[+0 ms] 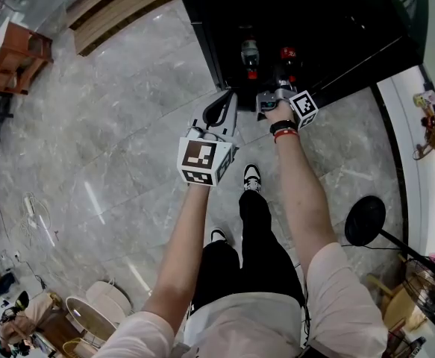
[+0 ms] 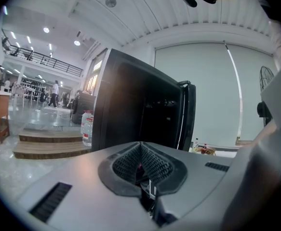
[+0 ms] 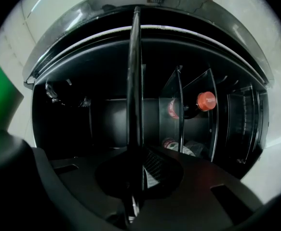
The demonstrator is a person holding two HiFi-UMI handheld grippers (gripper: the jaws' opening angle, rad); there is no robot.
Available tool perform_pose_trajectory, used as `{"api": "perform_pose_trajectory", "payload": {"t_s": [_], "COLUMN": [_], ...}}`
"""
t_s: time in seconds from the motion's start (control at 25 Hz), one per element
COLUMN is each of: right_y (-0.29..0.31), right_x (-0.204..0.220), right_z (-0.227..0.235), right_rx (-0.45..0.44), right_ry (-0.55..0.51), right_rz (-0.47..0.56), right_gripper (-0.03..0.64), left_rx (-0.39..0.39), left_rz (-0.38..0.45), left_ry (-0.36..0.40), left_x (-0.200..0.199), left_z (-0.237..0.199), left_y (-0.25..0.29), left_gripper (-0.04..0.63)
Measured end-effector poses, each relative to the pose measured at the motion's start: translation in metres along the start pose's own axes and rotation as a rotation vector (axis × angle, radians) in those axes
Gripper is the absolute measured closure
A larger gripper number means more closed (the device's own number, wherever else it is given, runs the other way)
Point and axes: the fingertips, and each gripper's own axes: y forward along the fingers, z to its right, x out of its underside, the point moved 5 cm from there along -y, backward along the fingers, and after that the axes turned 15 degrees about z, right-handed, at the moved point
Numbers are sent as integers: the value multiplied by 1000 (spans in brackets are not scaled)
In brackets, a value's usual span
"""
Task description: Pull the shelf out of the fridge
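head view, from the left: a wooden table [image 1: 12,54] stands at the far edge of the grey stone floor [image 1: 120,148], and wooden steps [image 1: 116,6] run along the top. near the middle, the left gripper [image 1: 221,118] is held out over the floor, just short of the black fridge [image 1: 329,21] and apart from it. to its right, the right gripper [image 1: 275,94] reaches into the fridge's open front, next to two red-capped bottles [image 1: 249,54] that stand inside. a black and red wristband [image 1: 283,130] sits on that arm. further right, a round black fan base [image 1: 365,221] rests on the floor.

left gripper view: a large water bottle [image 2: 86,128] stands by the steps [image 2: 48,143] on the left, with the fridge [image 2: 130,105] and its open door edge [image 2: 188,114] in the middle. the left gripper [image 2: 141,163] has its ribbed pads [image 2: 154,163] pressed together, with nothing between them.

right gripper view: this picture is rolled on its side, so the dark fridge interior [image 3: 82,119] fills it and the shelf [image 3: 134,81] shows edge-on as a thin dark line running from top to bottom. the right gripper [image 3: 138,166] is clamped on the shelf's near edge, its jaws closed tight on the thin plate. the rest of the shelf reaches back into the fridge; how far out it has come cannot be told. to the right of it, behind clear dividers [image 3: 179,114], lies a bottle with a red cap [image 3: 206,100], and another bottle [image 3: 176,146] lies below it.
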Motion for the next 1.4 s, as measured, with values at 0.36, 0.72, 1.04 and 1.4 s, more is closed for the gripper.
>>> {"api": "perform_pose_trajectory", "payload": {"t_s": [0.36, 0.72, 1.04, 1.4], "right_y": [-13, -26, -42, -65], "right_x": [0, 3, 1, -2], "right_z": [1, 1, -2, -2], "right_rx": [4, 25, 40, 29], "right_ry": [17, 37, 33, 18], "right_rz": [23, 45, 49, 39], "right_gripper": [591, 591, 591, 591], "left_rx": [-5, -1, 13, 26], "left_rz": [11, 19, 15, 9], "left_ry": [-8, -20, -18, -29], "left_x": [-6, -11, -16, -19], "left_z": [4, 6, 8, 15], "left_y": [-9, -13, -22, -29], "left_gripper": [577, 577, 577, 577]}}
